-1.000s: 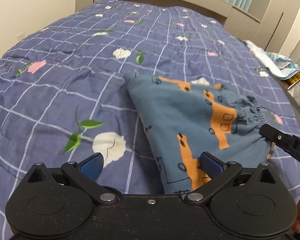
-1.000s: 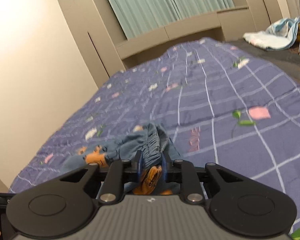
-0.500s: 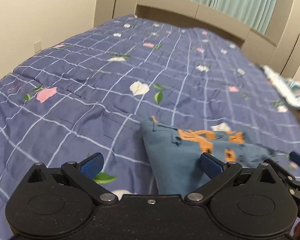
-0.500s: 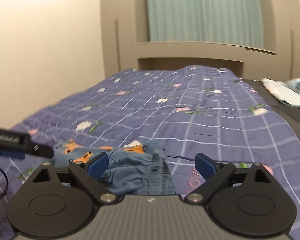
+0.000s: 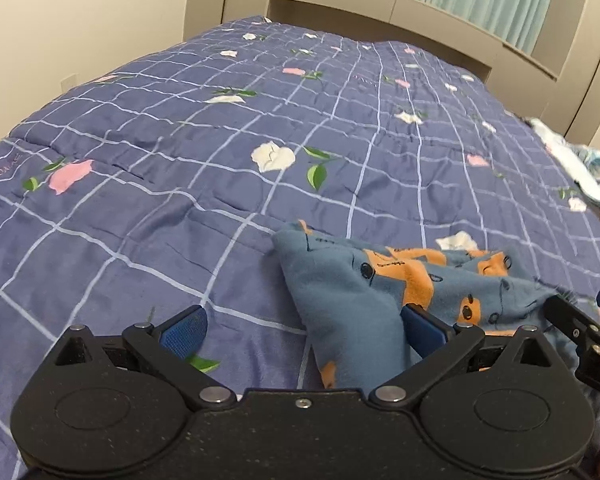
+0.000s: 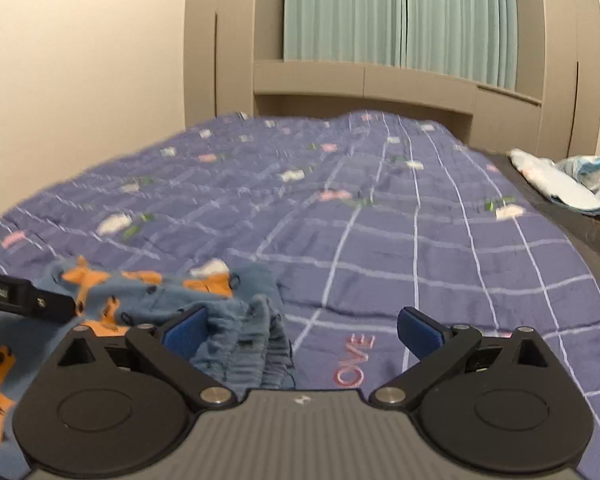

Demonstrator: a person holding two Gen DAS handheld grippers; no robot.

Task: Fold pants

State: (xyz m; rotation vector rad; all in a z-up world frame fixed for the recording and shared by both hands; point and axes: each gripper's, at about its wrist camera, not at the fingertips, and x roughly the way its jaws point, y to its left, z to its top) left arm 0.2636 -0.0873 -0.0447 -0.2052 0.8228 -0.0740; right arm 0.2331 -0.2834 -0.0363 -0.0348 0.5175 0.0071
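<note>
Pants [image 5: 364,292] lie folded on the bed quilt [image 5: 180,168], between both hand-held grippers. Right hand-held gripper [image 6: 300,330] has just opened, waistband by its left pad; left hand-held gripper [image 5: 302,326] stands apart.

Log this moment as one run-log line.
left gripper: open, empty | right gripper: just opened, waistband released | pants: folded on quilt

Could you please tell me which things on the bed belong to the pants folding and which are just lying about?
Belongs to the job:
blue pants with orange print
left gripper, open
right gripper, open

Lying about:
light blue cloth pile
floral quilt
</note>
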